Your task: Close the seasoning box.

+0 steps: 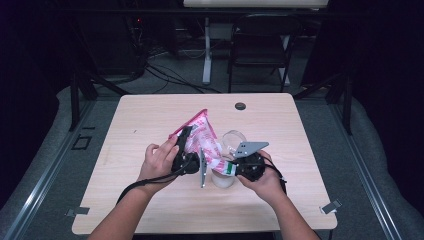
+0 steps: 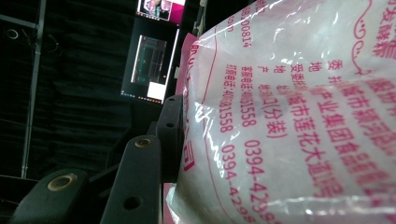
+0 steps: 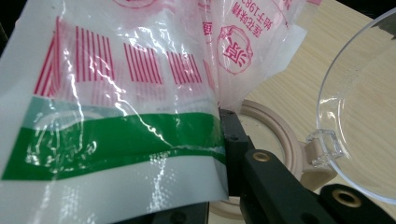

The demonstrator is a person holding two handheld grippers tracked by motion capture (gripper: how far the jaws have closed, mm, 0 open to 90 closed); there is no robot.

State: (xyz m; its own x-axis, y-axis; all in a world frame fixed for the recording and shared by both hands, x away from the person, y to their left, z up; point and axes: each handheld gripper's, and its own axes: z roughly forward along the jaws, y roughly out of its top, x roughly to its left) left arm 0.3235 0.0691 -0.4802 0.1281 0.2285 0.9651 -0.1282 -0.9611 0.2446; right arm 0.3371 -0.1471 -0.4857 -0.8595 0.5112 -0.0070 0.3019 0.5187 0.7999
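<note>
Left gripper (image 1: 186, 150): clamped on the bag's (image 1: 202, 140) upper part, one black jaw pressed flat against the plastic in the left gripper view; the other jaw was hidden behind the bag.
Right gripper (image 1: 231, 168): clenched on the bag's lower green-striped edge at the 5 o'clock end; its near jaw was covered by the plastic.
Bag: pink-and-white, tilted, held above the table (image 1: 150, 115) near its middle, its top corner pointing to 11 o'clock.
Container (image 1: 223, 177): a pale round tub just beneath the bag's lower end, largely hidden by it.
Lid (image 1: 233, 140): clear, hinged open at the tub's 1 o'clock side, cut off at the frame edge in the right gripper view.
Contents: hard to make out.
</note>
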